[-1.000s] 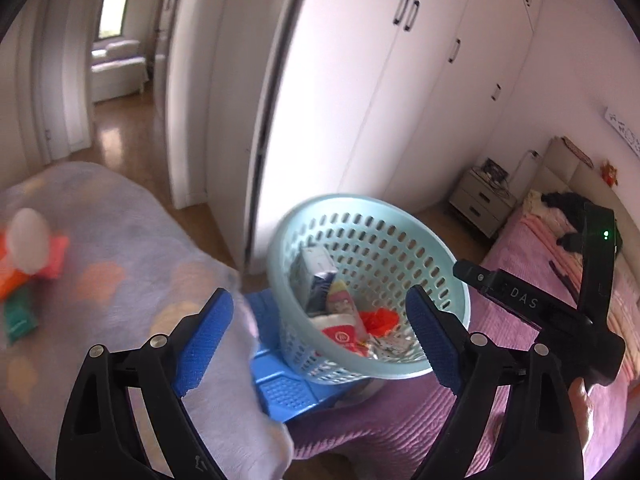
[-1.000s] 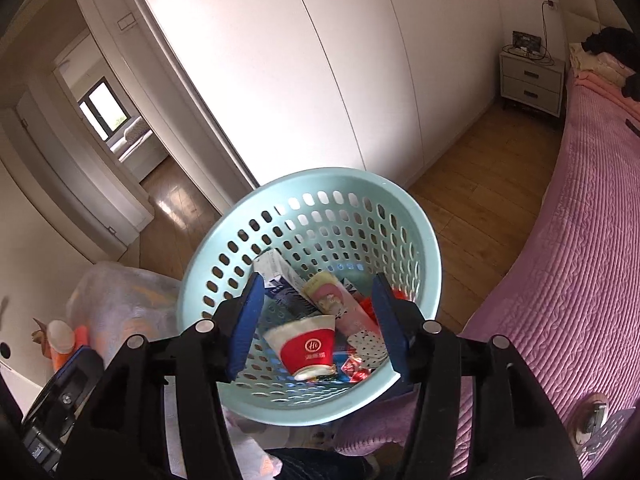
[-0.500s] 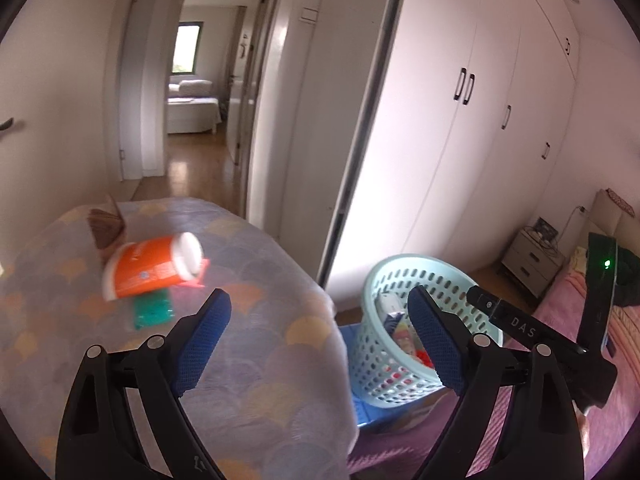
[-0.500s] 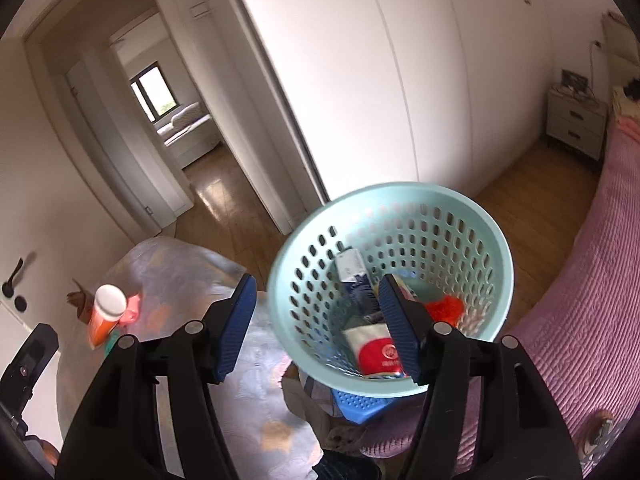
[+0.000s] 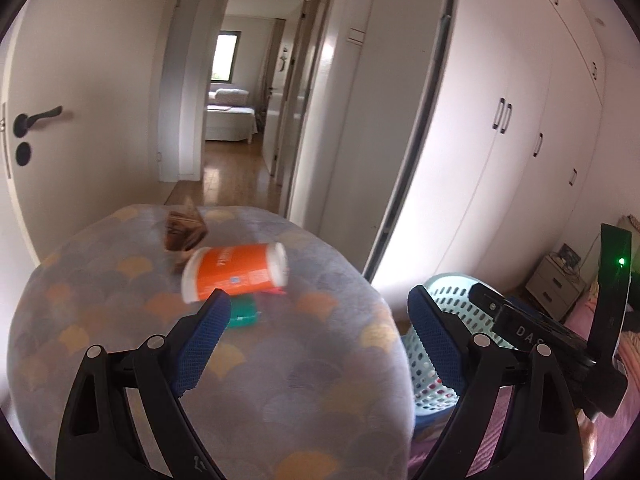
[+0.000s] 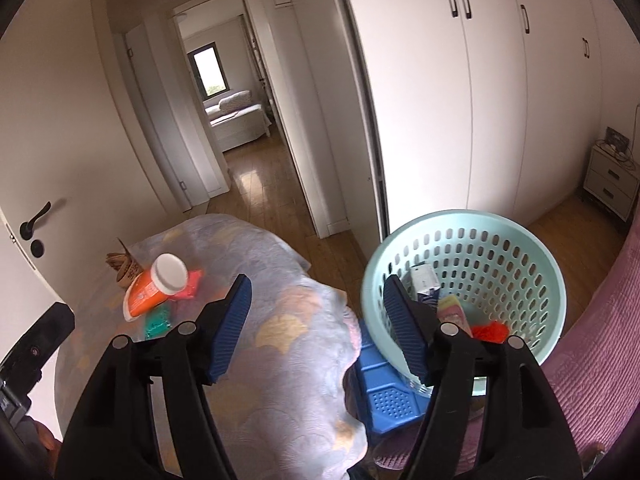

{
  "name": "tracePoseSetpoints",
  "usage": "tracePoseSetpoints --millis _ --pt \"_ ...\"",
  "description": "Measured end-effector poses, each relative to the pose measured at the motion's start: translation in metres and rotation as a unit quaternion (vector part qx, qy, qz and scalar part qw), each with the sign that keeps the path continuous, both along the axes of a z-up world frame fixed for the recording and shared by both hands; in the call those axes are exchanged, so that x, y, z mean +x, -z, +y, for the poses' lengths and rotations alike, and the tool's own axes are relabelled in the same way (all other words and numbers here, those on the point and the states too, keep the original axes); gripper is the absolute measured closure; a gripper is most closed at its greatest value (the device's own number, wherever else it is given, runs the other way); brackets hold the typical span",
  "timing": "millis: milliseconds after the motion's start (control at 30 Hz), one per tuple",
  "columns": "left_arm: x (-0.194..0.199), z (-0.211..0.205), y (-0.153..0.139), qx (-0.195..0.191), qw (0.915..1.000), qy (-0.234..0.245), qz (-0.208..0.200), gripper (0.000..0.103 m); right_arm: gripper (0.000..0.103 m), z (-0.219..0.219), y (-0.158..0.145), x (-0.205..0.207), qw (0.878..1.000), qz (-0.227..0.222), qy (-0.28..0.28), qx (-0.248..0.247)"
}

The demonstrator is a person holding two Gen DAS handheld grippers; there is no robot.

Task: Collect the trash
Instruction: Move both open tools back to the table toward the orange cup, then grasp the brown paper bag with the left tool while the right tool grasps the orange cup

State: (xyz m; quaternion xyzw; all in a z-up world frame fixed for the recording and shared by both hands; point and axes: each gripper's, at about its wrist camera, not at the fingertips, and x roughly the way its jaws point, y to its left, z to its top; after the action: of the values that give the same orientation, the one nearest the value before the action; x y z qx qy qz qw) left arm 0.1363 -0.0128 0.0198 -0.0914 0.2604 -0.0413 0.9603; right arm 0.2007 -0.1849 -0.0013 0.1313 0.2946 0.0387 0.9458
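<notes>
An orange canister with a white lid [image 5: 235,271] [image 6: 154,285] lies on its side on a round table under a grey patterned cloth [image 5: 280,360] [image 6: 272,332]. Beside it are a green packet [image 5: 242,312] [image 6: 157,321], a pink wrapper [image 6: 191,280] and a brown crumpled paper [image 5: 184,232] [image 6: 123,267]. A pale blue trash basket [image 6: 480,248] [image 5: 448,296] with several wrappers and cartons stands right of the table. My left gripper [image 5: 316,336] is open over the table, just short of the canister. My right gripper [image 6: 316,320] hangs between table and basket; its jaws are opening with nothing between them.
A blue plastic stool [image 6: 386,396] sits under the basket, against a pink quilted bed [image 6: 592,340]. White wardrobe doors [image 6: 460,100] line the wall behind. A door with a black handle [image 5: 36,118] is at the left, and a hallway [image 5: 236,160] opens beyond the table.
Both grippers swung left and rose away from the basket toward the table. The canister and packets came into view ahead. The right jaws widened; the red-and-white cup stays in the basket.
</notes>
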Motion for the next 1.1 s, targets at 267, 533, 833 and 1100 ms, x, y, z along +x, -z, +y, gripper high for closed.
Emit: tracePoseSetpoints --millis 267,533,833,1100 --pt "0.017 0.066 0.014 -0.027 0.9987 -0.033 0.029 0.013 0.037 0.039 0.008 0.011 0.999 0.003 -0.034 -0.015" --pt "0.055 0.105 0.048 -0.049 0.9962 -0.013 0.071 0.013 0.037 0.081 0.004 0.03 0.996 -0.008 -0.08 -0.029" --pt "0.115 0.142 0.053 -0.056 0.9952 0.002 0.081 0.015 0.034 0.139 0.003 0.063 0.989 -0.003 -0.143 -0.031" --pt "0.174 0.134 0.075 -0.023 0.9929 0.003 0.117 0.037 0.034 0.148 0.011 0.086 0.988 0.008 -0.145 -0.047"
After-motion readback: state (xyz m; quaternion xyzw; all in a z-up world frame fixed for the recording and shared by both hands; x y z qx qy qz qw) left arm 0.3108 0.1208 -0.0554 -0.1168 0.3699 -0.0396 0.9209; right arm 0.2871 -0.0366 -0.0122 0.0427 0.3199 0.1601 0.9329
